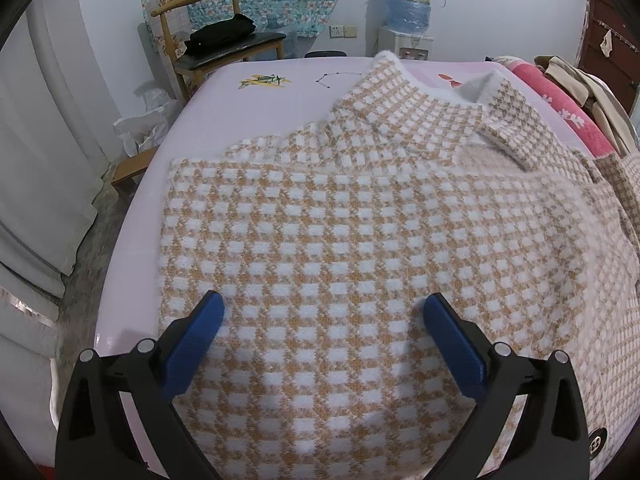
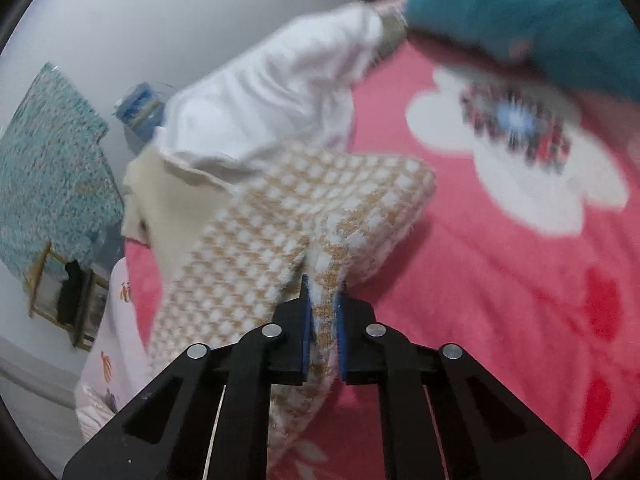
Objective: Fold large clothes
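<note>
- My right gripper is clamped on a narrow fold of the checked sweater, blue pads pinched tight on the knit; I judge it a sleeve or cuff end, though the blur makes that uncertain.
- That held part trails over the pink blanket at the bed's right edge, with a white garment lying just beyond it.
- My left gripper hovers with jaws spread wide and empty above the sweater's body, near the bed's near edge.
- The body lies mostly flat on the pale sheet, collar toward the far edge.
- The knit looks thick, fluffy and limp; it should sag and stretch when lifted, so I would grip hems, cuffs and shoulder seams.
</note>
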Motion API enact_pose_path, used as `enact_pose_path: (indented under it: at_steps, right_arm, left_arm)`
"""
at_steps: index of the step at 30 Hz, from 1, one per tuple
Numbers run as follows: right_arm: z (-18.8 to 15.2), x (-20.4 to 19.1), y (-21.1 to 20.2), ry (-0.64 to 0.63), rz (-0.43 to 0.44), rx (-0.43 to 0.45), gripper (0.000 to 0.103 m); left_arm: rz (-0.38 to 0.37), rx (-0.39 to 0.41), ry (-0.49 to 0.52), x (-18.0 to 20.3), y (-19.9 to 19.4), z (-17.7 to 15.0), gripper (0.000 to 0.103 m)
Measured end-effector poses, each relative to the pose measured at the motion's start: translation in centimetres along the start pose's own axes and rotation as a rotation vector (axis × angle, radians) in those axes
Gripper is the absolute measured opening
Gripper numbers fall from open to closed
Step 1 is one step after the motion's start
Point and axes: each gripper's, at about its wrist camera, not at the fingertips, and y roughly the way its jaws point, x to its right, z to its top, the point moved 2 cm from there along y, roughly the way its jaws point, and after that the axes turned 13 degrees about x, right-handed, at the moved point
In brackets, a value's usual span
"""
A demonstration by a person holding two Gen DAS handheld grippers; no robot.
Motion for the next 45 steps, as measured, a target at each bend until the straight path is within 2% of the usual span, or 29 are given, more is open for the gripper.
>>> enact_pose_path:
  at_steps: [4, 8, 11, 16, 19, 21, 25, 27, 28, 29, 30, 31, 32, 33, 35, 37, 40, 45]
  right_arm:
    - [2.0, -3.2, -4.9, -0.092, 0.069, 0.088, 0.006]
    - [3.2, -9.1, -11.2, -0.235, 0.161, 0.177, 0.006]
    - [2.8, -13.9, -15.4, -0.344, 0.223, 0.232, 0.006]
    - [-0.1, -21.9, -20.9, -0.522, 0.32, 0.306, 0.006]
    - [-3.4, -26.7, -23.9, -0.617, 0.398, 0.325, 0.006]
    - [-6.2, -29.9, -25.6, -0.663, 0.476, 0.317, 0.006]
    - [-13.5, -35.8, -27.8, -0.727, 0.653, 0.221, 0.006]
    - [-17.0, -37.7, -27.9, -0.754, 0.724, 0.151, 0.011]
    - [-20.0, -39.1, -27.6, -0.78, 0.783, 0.068, 0.013]
    - [-21.7, -39.6, -27.4, -0.79, 0.813, 0.017, 0.024]
    - [-24.3, -40.3, -26.8, -0.796, 0.871, -0.079, 0.035]
    - [-26.4, -40.7, -26.2, -0.787, 0.934, -0.181, 0.058]
    - [-27.7, -40.8, -25.9, -0.781, 0.966, -0.239, 0.066]
    - [-29.4, -40.8, -25.3, -0.782, 0.99, -0.308, 0.066]
    - [-30.4, -40.3, -24.5, -0.798, 0.988, -0.356, 0.066]
    - [-29.9, -39.4, -23.4, -0.805, 0.958, -0.348, 0.066]
    - [-26.8, -36.5, -21.1, -0.774, 0.87, -0.306, 0.069]
    - [-20.2, -30.2, -15.5, -0.669, 0.643, -0.241, 0.069]
  left_arm:
    - [0.001, -0.007, 0.004, 0.1, 0.0, 0.0, 0.099]
    - [0.004, -0.042, 0.011, 0.1, 0.4, 0.5, 0.099]
    - [0.001, -0.068, 0.001, -0.2, 0.4, 0.9, 0.099]
    - [-0.016, -0.038, -0.074, -2.0, -2.1, 1.1, 0.099]
    - [-0.057, -0.029, -0.096, -3.5, -4.3, 1.0, 0.099]
    - [-0.08, 0.003, -0.115, -4.6, -6.4, 0.9, 0.099]
    - [-0.13, 0.08, -0.156, -6.7, -11.0, 0.2, 0.099]
    - [-0.165, 0.104, -0.174, -6.9, -12.9, -0.6, 0.099]
    - [-0.189, 0.116, -0.186, -7.3, -13.8, -1.1, 0.099]
    - [-0.207, 0.122, -0.197, -7.6, -14.6, -1.7, 0.099]
    - [-0.229, 0.126, -0.213, -8.2, -15.1, -2.4, 0.099]
    - [-0.246, 0.126, -0.225, -8.3, -15.3, -2.7, 0.099]
    - [-0.253, 0.124, -0.233, -8.6, -15.5, -3.1, 0.098]
    - [-0.265, 0.124, -0.242, -8.9, -15.7, -3.6, 0.098]
    - [-0.285, 0.133, -0.252, -9.2, -15.7, -3.9, 0.097]
    - [-0.309, 0.14, -0.262, -9.5, -15.6, -3.9, 0.097]
    - [-0.353, 0.158, -0.276, -9.5, -14.7, -2.9, 0.092]
    - [-0.341, 0.128, -0.275, -8.2, -10.4, -0.1, 0.08]
